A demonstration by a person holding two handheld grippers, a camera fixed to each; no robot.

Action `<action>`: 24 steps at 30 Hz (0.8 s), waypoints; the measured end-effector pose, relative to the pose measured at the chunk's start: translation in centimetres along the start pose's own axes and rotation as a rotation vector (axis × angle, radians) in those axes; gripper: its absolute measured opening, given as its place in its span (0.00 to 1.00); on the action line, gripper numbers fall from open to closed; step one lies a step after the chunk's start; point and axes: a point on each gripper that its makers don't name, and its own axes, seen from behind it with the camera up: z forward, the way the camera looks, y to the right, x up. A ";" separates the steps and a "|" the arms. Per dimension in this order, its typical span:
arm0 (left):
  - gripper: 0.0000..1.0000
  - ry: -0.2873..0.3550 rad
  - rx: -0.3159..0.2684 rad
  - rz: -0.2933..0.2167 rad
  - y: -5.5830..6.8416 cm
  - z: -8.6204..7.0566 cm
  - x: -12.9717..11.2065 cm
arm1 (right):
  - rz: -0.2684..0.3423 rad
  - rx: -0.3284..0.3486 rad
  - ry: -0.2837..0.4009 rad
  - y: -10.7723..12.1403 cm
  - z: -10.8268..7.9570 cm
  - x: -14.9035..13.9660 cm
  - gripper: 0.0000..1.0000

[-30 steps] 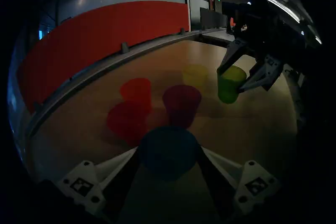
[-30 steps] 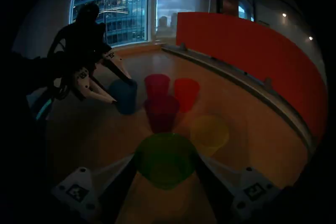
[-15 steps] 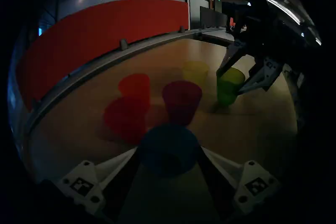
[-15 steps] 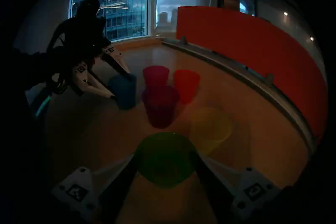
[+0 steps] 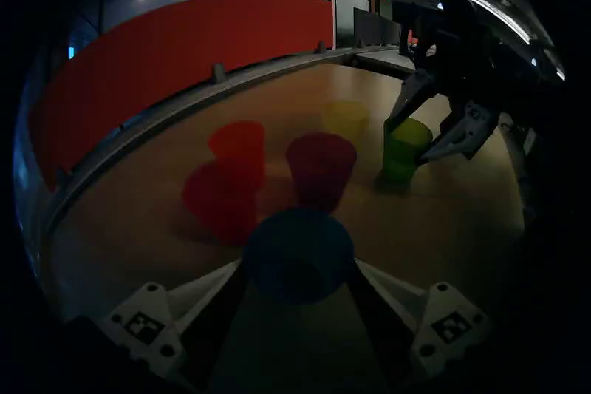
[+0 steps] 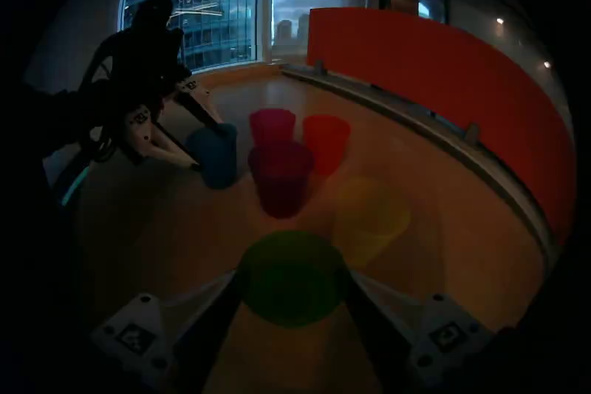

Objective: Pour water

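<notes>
Blue cup (image 5: pixel 299 246) clamped upright in left tool (image 5: pixel 298 264), fingers (image 5: pixel 199 294) pressing on both sides, at near edge of left gripper view. Same blue cup (image 6: pixel 218 161) at far left in right gripper view, base apparently down on the wood surface (image 6: pixel 458 246), left tool (image 6: pixel 210 146) narrowed around its upper part. Green cup (image 6: pixel 293 261) clamped the same way in right tool (image 6: pixel 292 276), upright, near centre of right gripper view. From left gripper view, green cup (image 5: pixel 401 157) at far right, standing on the surface (image 5: pixel 443 224) with a shadow at its base, right tool (image 5: pixel 406 144) closed on it from both sides. Four loose cups on the surface between the two held ones: dark red cup (image 5: pixel 320 168) in the middle, just beyond the blue cup; near red cup (image 5: pixel 218 198) and far red cup (image 5: pixel 238 148) to its left, overlapping in view, contact not discernible; yellow cup (image 5: pixel 346 117) farther off, just left of the green cup. Contents of the cups unreadable in the dim light. Red wall panel (image 5: pixel 185 46) along far left side of the surface. Window (image 6: pixel 196 9) with towers outside, behind left tool in right gripper view.
</notes>
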 end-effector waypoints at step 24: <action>1.00 -0.047 0.002 -0.015 0.2 -0.4 -1.4 | 0.016 -0.033 -0.008 0.1 -0.7 -1.3 0.98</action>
